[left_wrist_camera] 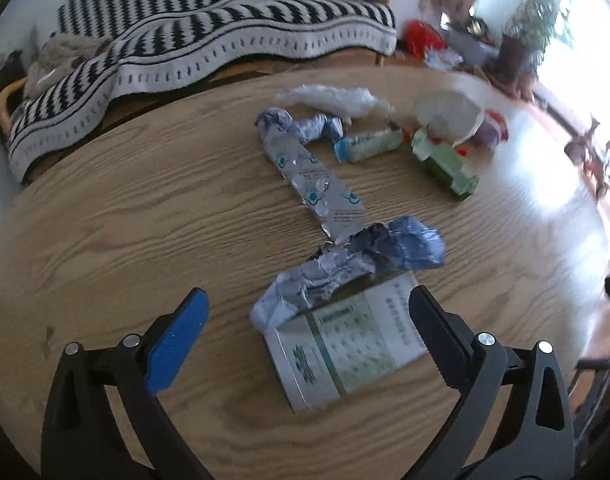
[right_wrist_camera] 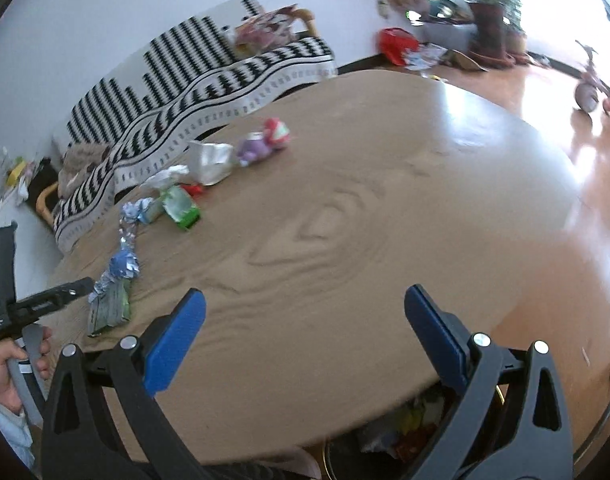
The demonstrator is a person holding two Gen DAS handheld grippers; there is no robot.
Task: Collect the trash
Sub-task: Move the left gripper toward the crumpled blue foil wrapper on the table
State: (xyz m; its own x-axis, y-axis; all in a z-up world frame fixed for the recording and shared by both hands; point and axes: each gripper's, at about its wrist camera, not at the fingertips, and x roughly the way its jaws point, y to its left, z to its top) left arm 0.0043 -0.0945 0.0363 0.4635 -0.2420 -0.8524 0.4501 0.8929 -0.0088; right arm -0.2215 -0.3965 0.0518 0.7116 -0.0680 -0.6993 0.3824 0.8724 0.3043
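Note:
Trash lies in a line across the round wooden table (left_wrist_camera: 105, 220). Nearest my left gripper (left_wrist_camera: 305, 304), which is open and empty, is a flattened white-and-green carton (left_wrist_camera: 345, 344) between its fingers, with crumpled bluish foil (left_wrist_camera: 357, 268) on its far end. Beyond lie a silver blister pack (left_wrist_camera: 317, 188), a squeezed tube (left_wrist_camera: 367, 146), a green wrapper (left_wrist_camera: 445, 164), white plastic film (left_wrist_camera: 333, 98) and a tipped white cup (left_wrist_camera: 453, 114). My right gripper (right_wrist_camera: 305, 300) hangs open over bare table (right_wrist_camera: 385, 200), far right of the carton (right_wrist_camera: 111, 308) and trash row (right_wrist_camera: 181, 208).
A bench with a black-and-white striped blanket (left_wrist_camera: 209, 48) runs behind the table. A hand (right_wrist_camera: 9, 360) holds the left gripper at the right view's left edge. A bin with trash (right_wrist_camera: 413, 428) shows below the table's near edge. Toys and a plant stand on the sunlit floor.

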